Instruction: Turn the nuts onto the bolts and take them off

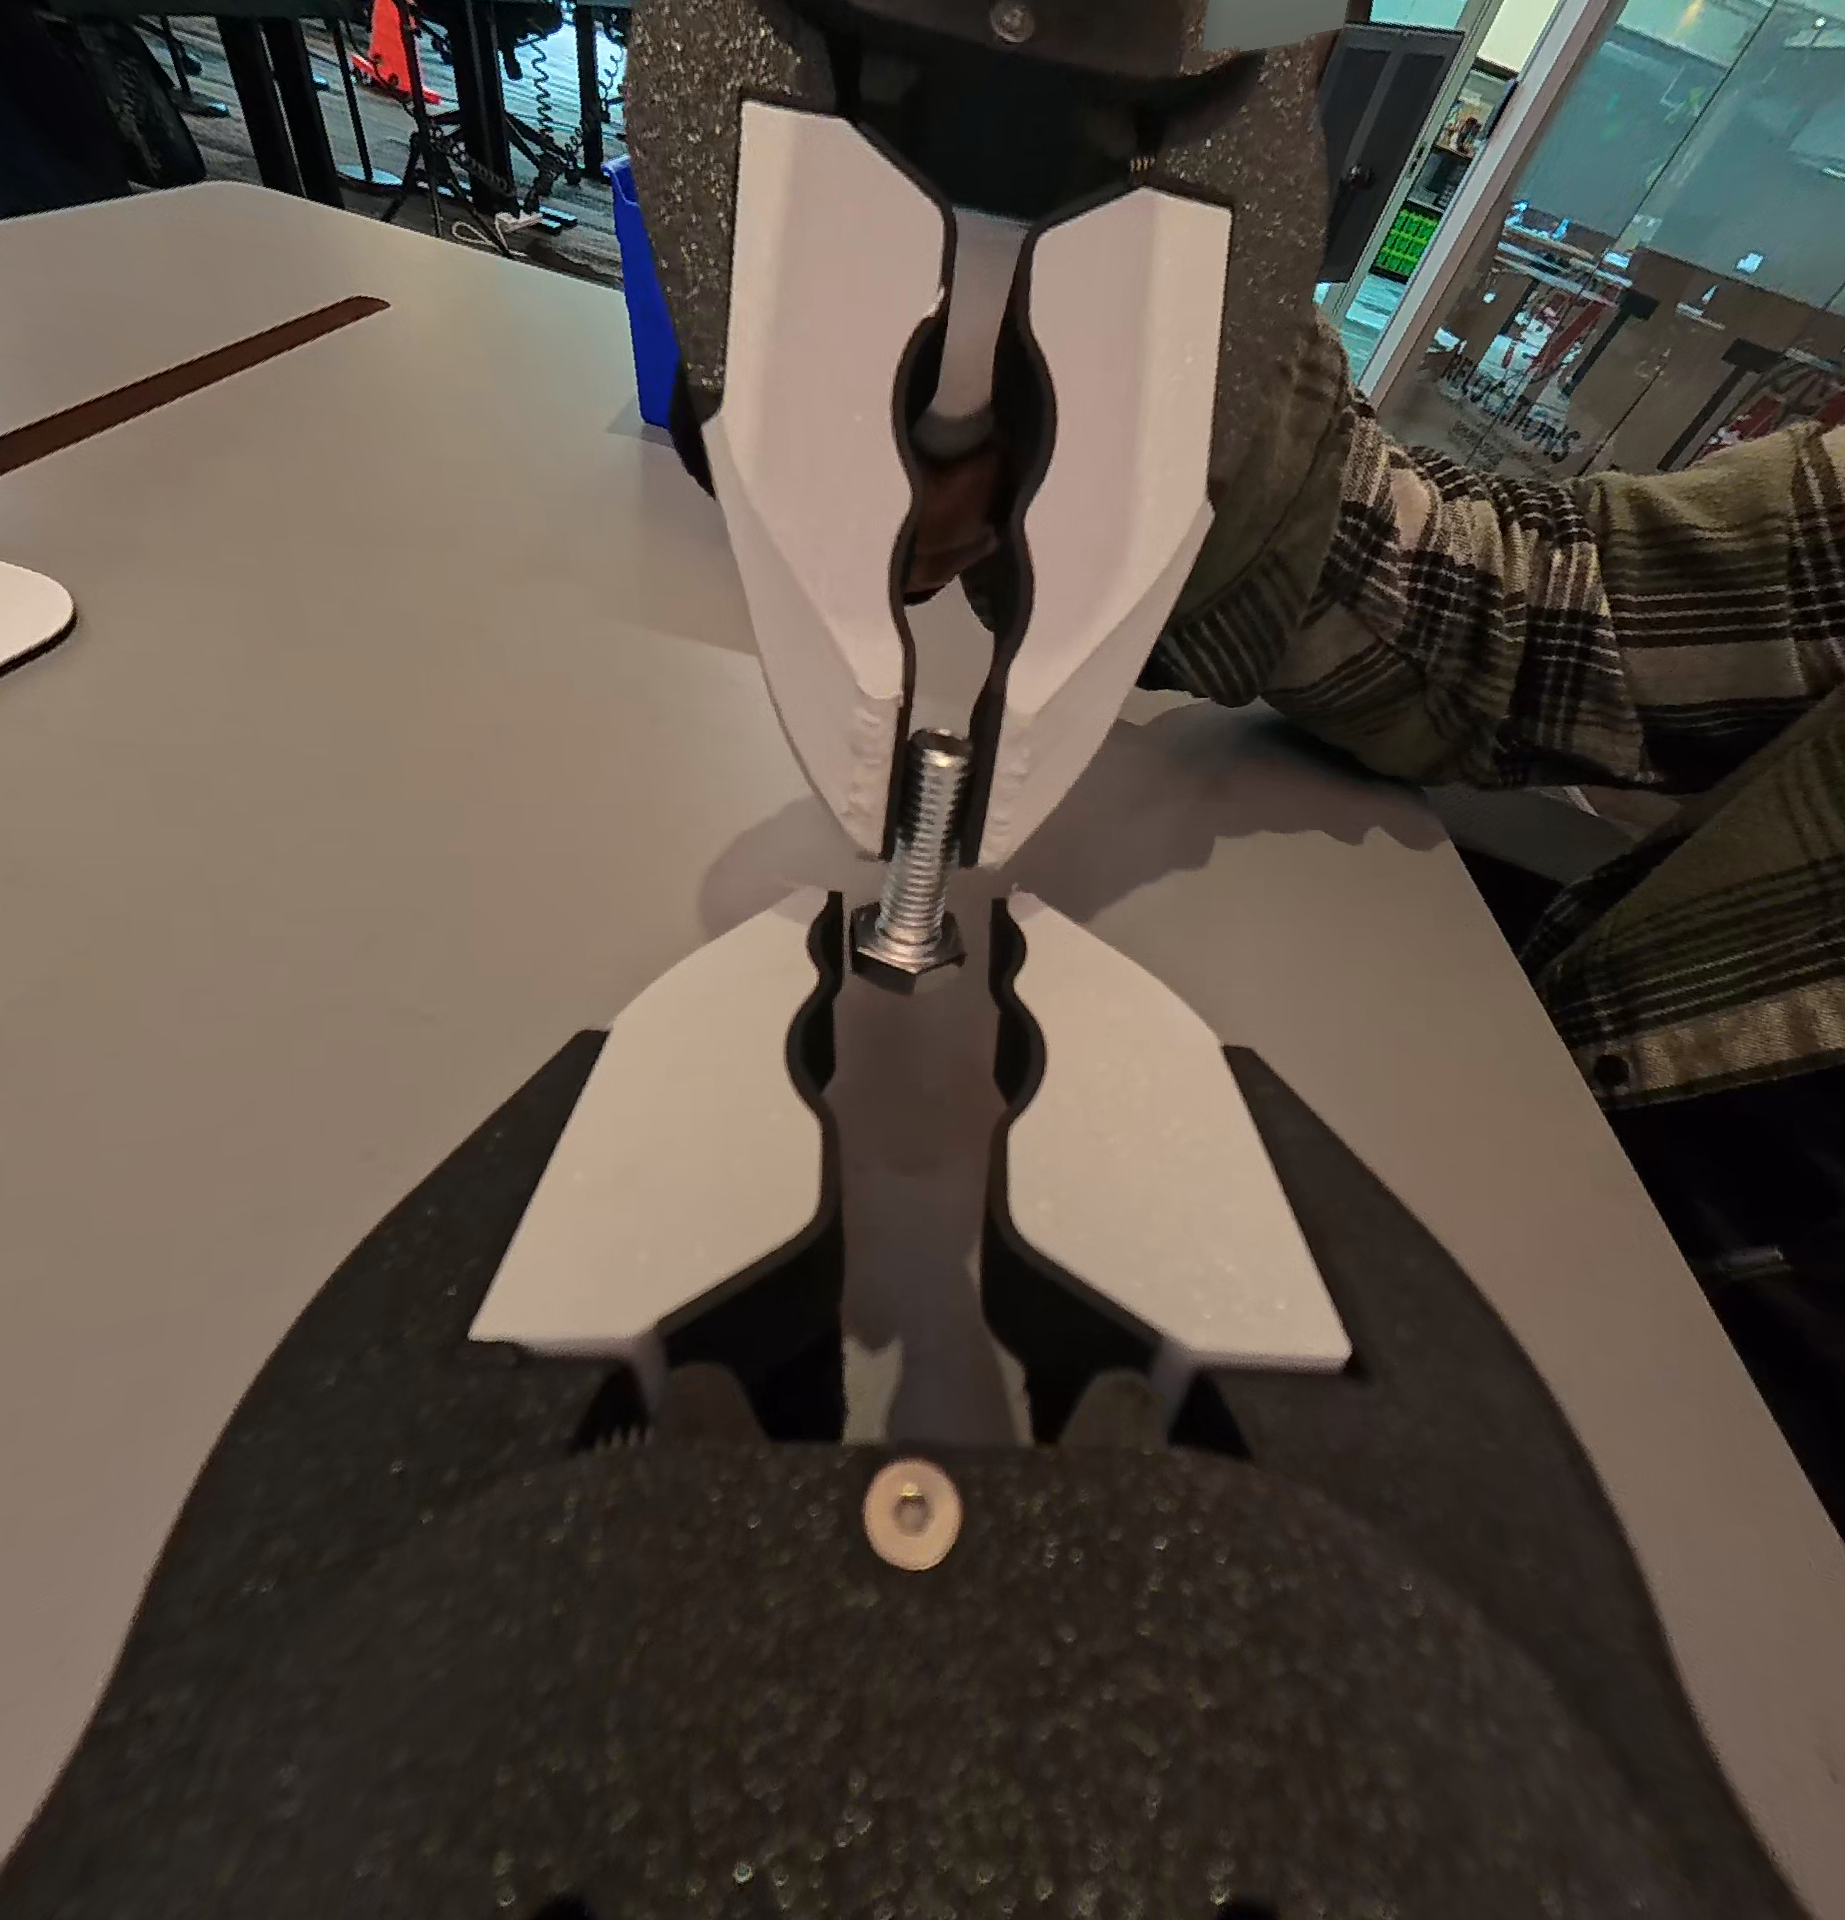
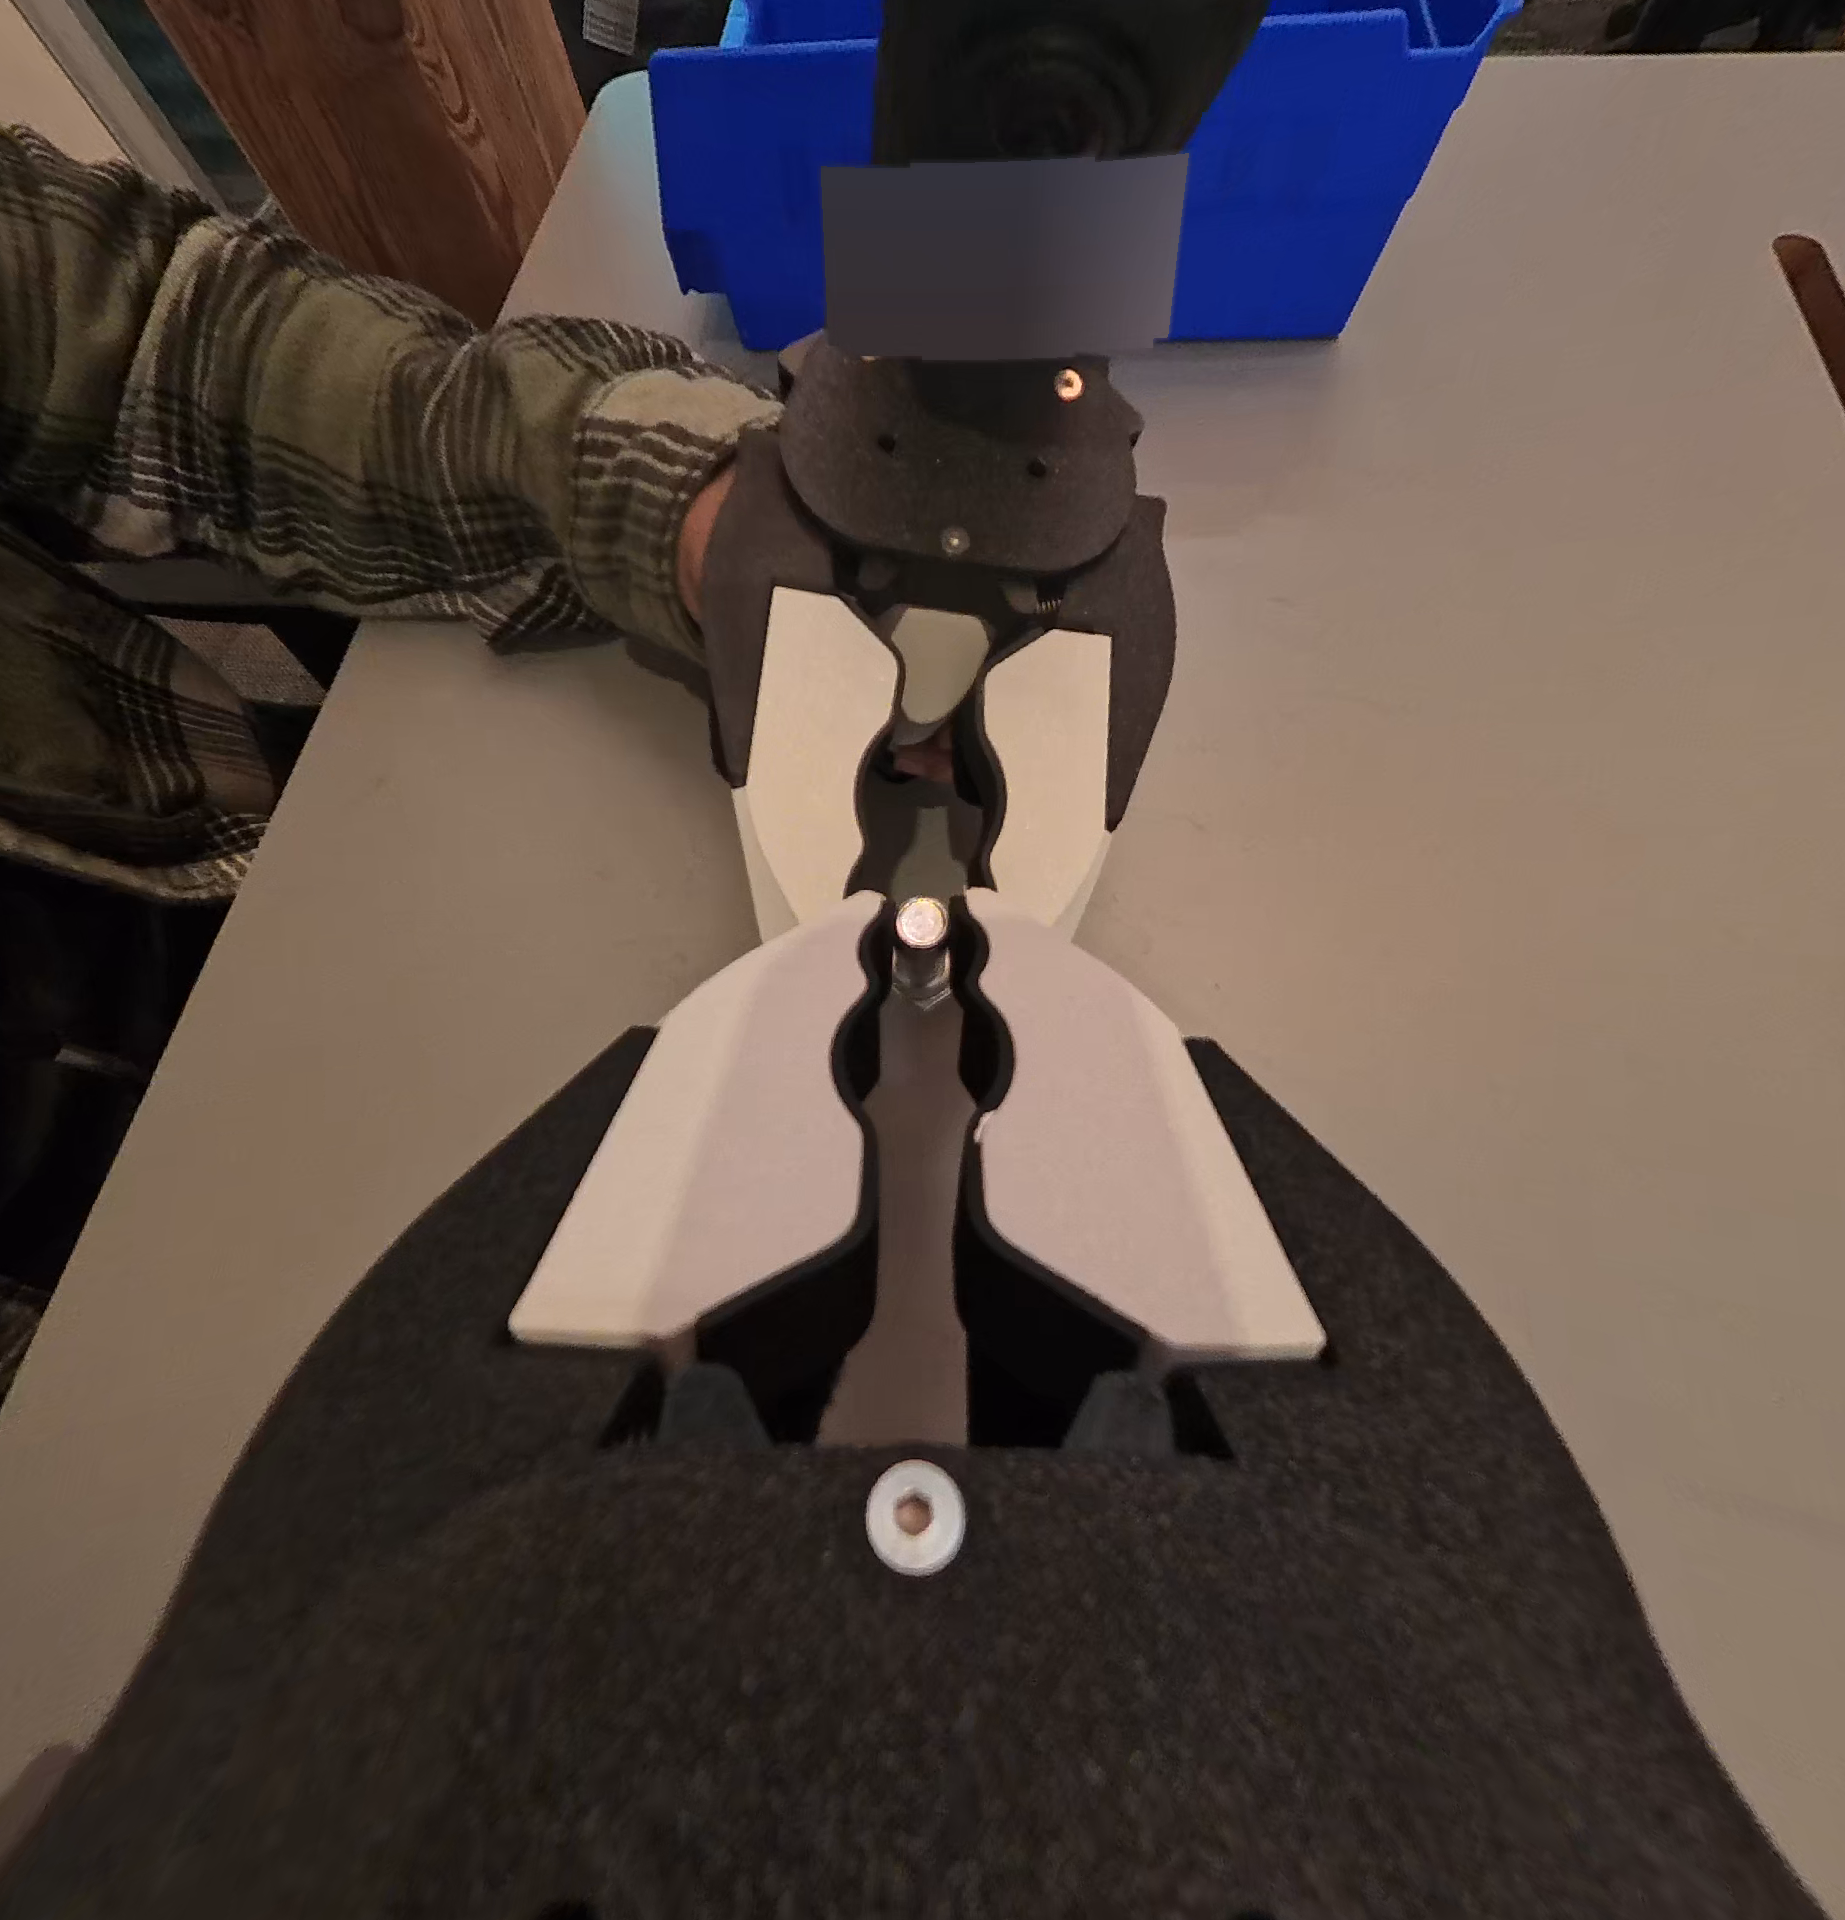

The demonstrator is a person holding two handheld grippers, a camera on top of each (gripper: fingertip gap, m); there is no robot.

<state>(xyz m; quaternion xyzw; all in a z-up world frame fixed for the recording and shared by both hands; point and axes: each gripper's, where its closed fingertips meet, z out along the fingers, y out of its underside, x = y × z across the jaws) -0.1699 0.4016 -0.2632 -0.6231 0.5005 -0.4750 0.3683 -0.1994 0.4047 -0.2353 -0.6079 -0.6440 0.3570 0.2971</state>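
- Left wrist view: the left hand-held gripper (image 1: 913,935) stands open around the hex nut (image 1: 905,948); the right hand-held gripper (image 1: 928,821) clamps the bolt (image 1: 923,831) by its threads above the grey desk (image 1: 378,727).
- Right wrist view: the bolt's end (image 2: 920,922) sits pinched between the right gripper's fingertips, blue bin (image 2: 1313,208) behind.

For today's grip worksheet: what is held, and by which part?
The right gripper clamps the bolt by its threaded shank; the left gripper looks open.

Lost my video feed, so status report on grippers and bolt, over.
Right gripper shut on bolt threads. Left gripper open around the hex end, small gap each side. Nothing blocking; blue bin behind.
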